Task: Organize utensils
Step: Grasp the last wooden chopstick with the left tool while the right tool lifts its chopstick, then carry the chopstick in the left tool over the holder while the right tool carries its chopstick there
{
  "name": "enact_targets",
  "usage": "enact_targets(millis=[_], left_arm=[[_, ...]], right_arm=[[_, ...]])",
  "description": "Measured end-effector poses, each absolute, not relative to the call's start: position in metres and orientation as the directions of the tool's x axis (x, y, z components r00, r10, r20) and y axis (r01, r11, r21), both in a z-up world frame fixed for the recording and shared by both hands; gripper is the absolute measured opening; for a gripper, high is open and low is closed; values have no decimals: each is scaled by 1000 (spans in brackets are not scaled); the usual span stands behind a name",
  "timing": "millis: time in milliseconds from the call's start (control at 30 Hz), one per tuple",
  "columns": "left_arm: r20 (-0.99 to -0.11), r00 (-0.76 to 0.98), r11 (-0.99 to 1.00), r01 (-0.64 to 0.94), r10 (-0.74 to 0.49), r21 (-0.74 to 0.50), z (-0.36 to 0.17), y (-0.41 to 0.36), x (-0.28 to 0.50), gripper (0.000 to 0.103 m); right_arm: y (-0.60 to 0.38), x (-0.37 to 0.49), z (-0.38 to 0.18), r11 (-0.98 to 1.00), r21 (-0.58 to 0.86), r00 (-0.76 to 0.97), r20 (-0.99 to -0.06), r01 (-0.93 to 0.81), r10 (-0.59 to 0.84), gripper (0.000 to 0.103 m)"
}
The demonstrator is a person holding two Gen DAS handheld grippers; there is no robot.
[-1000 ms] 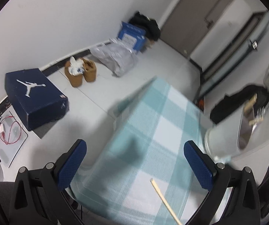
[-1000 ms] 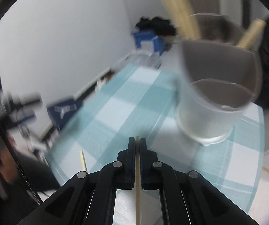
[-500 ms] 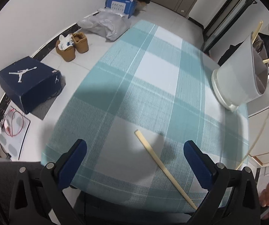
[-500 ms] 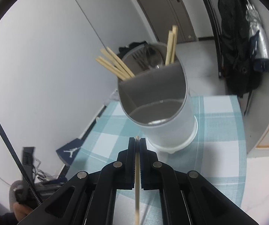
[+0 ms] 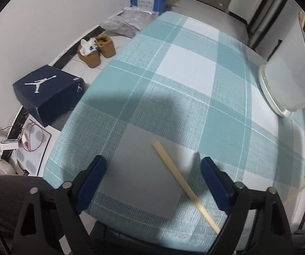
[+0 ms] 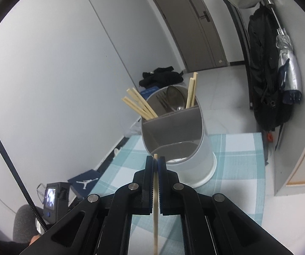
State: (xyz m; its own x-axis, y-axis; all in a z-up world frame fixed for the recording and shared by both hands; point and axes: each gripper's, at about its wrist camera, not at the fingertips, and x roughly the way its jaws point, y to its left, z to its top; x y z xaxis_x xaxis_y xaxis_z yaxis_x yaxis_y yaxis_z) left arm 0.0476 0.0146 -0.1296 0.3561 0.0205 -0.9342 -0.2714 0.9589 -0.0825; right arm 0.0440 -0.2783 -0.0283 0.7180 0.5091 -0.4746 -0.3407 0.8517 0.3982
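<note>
Chopstick is clamped upright in the right gripper, now steadied just before the holder. Left gripper, wide open and empty, has lowered over another chopstick on the tablecloth, likely next

The tablecloth is woven cloth, a bit rough. The chopstick is pale, matt wood. The holder is smooth plastic. The spoon inside is shiny metal.

I'm seeing white walls, pale tiled floor, a grey-brown door — teal checked tablecloth below.
</note>
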Motion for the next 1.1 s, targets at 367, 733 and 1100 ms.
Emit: enact_targets(millis=[367,733,1100], left_arm=[[-931,354,947,-319,89,-31,-128,-4,54,15],[-921,390,934,-327,-8,-147,-125,-9,77,3],[-778,616,949,-156,-122,-272,-52,-25,62,3]], right_arm=[[-287,41,-20,842,416,726,-451,-343,519,3],[-288,42,-18,853,395,735,-453,-342,505,3],[-289,46,-17,856,398,744,-448,-330,495,3]])
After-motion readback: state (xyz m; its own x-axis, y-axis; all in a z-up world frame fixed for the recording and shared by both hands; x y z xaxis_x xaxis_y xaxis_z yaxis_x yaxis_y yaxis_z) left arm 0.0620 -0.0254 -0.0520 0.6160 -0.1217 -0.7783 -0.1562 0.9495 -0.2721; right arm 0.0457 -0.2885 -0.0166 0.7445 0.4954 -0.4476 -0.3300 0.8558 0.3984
